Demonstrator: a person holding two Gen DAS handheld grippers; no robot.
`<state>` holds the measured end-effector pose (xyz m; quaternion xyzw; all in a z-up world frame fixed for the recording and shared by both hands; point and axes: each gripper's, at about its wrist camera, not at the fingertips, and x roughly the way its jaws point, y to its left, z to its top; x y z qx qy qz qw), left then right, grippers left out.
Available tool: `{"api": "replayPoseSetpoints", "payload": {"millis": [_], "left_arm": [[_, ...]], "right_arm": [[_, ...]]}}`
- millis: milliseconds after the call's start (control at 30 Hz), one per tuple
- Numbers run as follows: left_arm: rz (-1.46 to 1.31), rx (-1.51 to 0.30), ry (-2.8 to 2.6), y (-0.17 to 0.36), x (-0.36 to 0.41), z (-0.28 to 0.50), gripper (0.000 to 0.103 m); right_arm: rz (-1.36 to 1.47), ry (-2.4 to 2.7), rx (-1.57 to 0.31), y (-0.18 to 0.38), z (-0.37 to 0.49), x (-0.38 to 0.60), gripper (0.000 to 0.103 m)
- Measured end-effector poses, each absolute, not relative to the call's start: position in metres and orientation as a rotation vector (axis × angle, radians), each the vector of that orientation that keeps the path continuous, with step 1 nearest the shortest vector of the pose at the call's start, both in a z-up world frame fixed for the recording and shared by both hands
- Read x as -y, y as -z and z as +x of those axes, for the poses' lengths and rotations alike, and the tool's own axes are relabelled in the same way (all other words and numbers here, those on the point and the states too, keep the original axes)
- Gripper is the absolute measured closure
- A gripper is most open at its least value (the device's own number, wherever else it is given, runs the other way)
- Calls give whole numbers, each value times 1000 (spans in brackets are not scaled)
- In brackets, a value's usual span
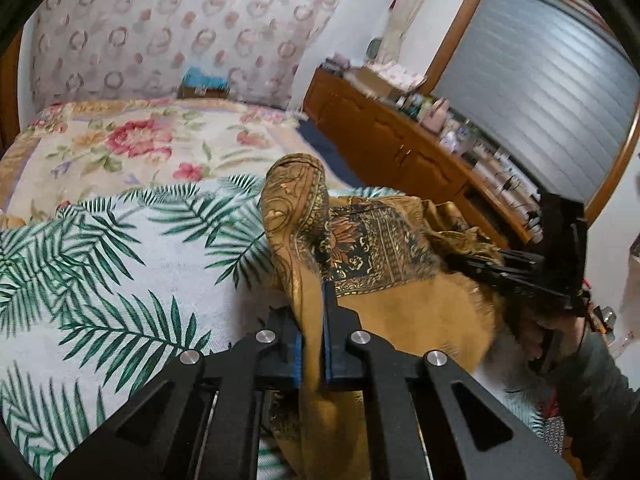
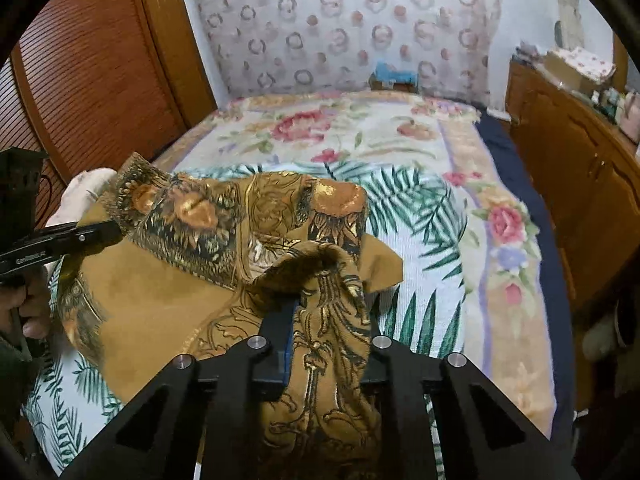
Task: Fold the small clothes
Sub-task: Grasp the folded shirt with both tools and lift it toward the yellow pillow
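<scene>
A mustard-gold patterned cloth (image 1: 400,304) with dark ornate borders lies partly lifted over the palm-leaf sheet (image 1: 100,264) on the bed. My left gripper (image 1: 314,320) is shut on one bunched edge of the cloth, which stands up between its blue pads. My right gripper (image 2: 324,332) is shut on another bunched edge of the same cloth (image 2: 160,292), which drapes over its fingers. Each gripper shows in the other's view: the right one (image 1: 520,272) at the far right, the left one (image 2: 60,240) at the far left.
The bed carries a floral blanket (image 2: 360,128) beyond the leaf sheet. A wooden dresser (image 1: 400,148) with bottles and boxes runs along the right side. A wooden louvred door (image 2: 88,72) stands at the left. A small blue box (image 2: 394,76) sits by the headboard.
</scene>
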<state>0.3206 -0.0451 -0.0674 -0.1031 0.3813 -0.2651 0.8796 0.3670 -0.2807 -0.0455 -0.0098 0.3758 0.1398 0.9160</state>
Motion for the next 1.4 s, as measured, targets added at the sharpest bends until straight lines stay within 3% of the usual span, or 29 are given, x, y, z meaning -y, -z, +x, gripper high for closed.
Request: {"api": "replayPoseSetpoints", "payload": {"millis": [367,800,1267,1367,1400], "left_arm": [[-290,-579,427,16,-58,236,95],[-408,-514,58,43,-217,172,95],[-492,-534,-94,85,-255,153,95],[-477,-566,-121,91,-252,154,95],[-470,-571,-130,93,-253,153,94]], "right_arm": [[-127,-456,-591,-11,330,191,87],[-343,-772,-503,-34,374,-19,87],[-561,-932,-483,-14,464,-166,87],[-539,-945,-551,4,502,-170,82],[-524,-931,-571,8,509,-169,76]]}}
